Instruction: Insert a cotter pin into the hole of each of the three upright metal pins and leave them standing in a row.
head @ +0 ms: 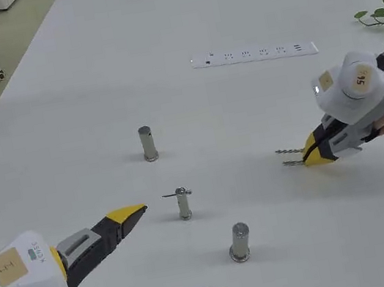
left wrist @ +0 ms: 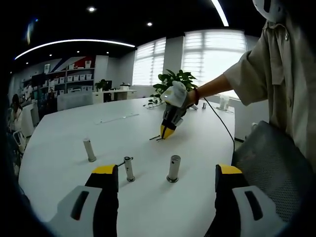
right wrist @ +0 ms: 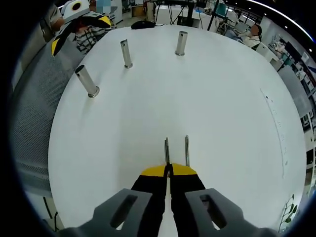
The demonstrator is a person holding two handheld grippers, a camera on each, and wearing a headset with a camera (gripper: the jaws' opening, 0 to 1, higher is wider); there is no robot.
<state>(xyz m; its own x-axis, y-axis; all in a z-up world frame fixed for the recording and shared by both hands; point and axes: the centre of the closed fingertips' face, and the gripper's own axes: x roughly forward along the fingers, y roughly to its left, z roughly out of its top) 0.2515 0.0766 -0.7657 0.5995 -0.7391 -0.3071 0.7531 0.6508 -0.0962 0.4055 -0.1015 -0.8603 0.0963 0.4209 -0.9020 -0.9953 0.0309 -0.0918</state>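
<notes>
Right tongs (right wrist: pixel 169 169) are clenched on a cotter pin (right wrist: pixel 167 150), a second cotter pin (right wrist: pixel 186 148) just beside it on the bench (head: pixel 245 104). Left tongs (head: pixel 176 254) hang released near three upright metal pins (head: pixel 148 144). Light, stiff, slippery wire: likely best pinched near its head.

Three metal pins are standing in a slanting row on the surface (head: pixel 58 100), ahead of the left claw (head: pixel 186 253): the near pin (head: pixel 239 243) closest to it, the middle pin (head: pixel 183 204) behind, the far pin (head: pixel 148 144) behind that. A first cotter pin (head: pixel 175 193) is sitting through the middle pin's top. Beyond the row, the right claw (right wrist: pixel 169 170) is pinching a second cotter pin (right wrist: pixel 167 150), a third cotter pin (right wrist: pixel 186 150) lying just beside it
</notes>
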